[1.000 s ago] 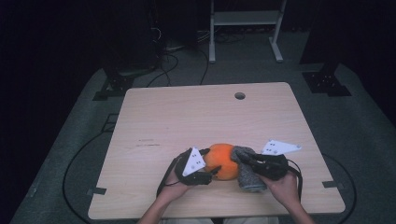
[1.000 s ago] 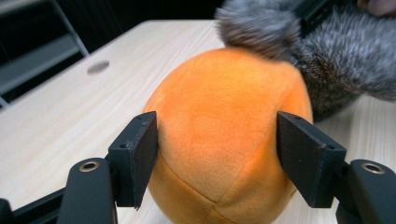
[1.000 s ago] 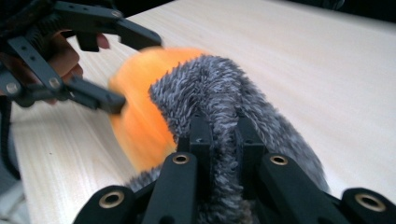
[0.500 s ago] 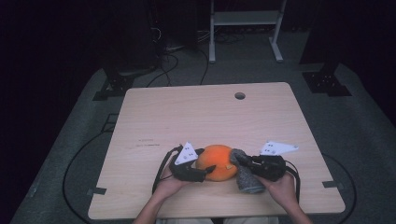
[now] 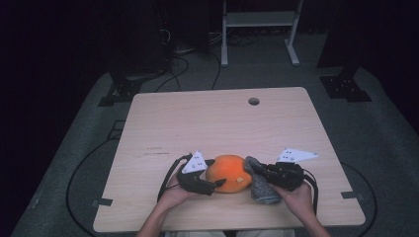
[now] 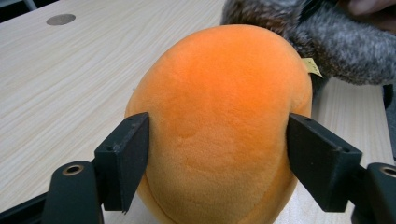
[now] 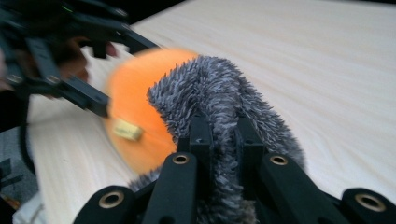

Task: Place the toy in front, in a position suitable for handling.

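The orange plush ball point(image 5: 227, 173) lies near the front edge of the desk point(image 5: 207, 123), touching the grey fuzzy cloth point(image 5: 261, 185) at its right. It sits between the jaws of the left claw point(image 5: 211, 185), which have just been opening; in the left gripper view the pads point(image 6: 126, 158) stand at its sides without squeezing. The ball is judged released. The right claw point(image 7: 219, 135) is clamped on the cloth.

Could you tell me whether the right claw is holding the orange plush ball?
No, the right claw is shut on the grey furry cloth, while the orange plush ball sits beside it.
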Tool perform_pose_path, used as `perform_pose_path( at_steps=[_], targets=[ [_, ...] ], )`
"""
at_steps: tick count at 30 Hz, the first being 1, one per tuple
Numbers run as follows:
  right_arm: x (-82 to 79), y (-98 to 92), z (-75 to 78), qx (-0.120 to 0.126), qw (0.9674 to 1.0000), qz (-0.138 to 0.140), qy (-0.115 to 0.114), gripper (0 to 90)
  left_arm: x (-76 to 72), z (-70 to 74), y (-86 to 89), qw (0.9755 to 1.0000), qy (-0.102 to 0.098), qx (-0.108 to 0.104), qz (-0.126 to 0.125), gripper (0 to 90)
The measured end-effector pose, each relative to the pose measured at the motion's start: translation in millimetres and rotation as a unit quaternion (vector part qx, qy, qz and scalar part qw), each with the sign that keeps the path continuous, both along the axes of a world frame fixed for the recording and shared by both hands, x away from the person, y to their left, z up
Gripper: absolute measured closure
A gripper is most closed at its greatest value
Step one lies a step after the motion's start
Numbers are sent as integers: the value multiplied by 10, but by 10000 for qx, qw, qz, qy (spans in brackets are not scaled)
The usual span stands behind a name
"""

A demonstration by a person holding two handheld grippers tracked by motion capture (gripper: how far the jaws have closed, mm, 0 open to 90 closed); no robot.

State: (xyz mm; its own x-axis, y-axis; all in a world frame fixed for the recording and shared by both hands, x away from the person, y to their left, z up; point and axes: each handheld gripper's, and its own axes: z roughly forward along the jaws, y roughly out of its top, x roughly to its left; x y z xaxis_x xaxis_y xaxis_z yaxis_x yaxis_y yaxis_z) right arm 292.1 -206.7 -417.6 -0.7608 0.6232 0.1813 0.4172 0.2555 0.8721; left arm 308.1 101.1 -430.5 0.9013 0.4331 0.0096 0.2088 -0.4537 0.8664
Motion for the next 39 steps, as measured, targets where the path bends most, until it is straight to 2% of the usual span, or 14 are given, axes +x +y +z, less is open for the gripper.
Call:
perform_pose_path(
  at_steps=[5,8,10,11,12,13,15,18,24,27,30,32,36,39],
  targets=[
    [-44,101,7,-141,9992,364,-86,804,61,51,17,9986,341,-391,134,82],
    [-70,136,-22,-270,9983,503,-101,803,93,-17,-38,9975,684,-184,54,129],
    [-58,123,-17,-239,9987,451,-67,803,39,1,-50,9994,281,-137,110,277],
    [-58,123,-17,-239,9987,451,-67,803,39,1,-50,9994,281,-137,110,329],
    [-48,89,25,-82,9994,323,-97,803,-14,39,-70,9993,-116,-289,223,361],
    [-48,89,25,-82,9994,323,-97,803,-14,39,-70,9993,-116,-289,223,367],
    [-58,74,68,57,9995,230,-211,803,-62,49,-136,9974,-613,-114,352,365],
    [-48,93,51,-16,9994,177,-296,802,-47,-8,-157,9980,-574,-1,256,345],
    [104,11,-227,-315,9989,-167,288,803,42,-92,36,9992,-23,-167,370,271],
    [86,7,-220,-194,9992,-167,294,803,40,-93,25,9992,-51,-143,369,251],
    [2,100,-64,33,9999,69,-98,803,27,-98,9,9994,-113,-120,315,248],
    [0,118,-58,30,9999,104,-117,803,22,-97,7,9994,-129,-102,307,245],
    [85,58,-192,-77,9995,-117,265,803,-8,-94,-31,9994,-239,-78,238,226],
    [91,20,-195,-151,9992,-199,321,803,-36,-85,-59,9991,-350,-15,224,226]
  ],
)
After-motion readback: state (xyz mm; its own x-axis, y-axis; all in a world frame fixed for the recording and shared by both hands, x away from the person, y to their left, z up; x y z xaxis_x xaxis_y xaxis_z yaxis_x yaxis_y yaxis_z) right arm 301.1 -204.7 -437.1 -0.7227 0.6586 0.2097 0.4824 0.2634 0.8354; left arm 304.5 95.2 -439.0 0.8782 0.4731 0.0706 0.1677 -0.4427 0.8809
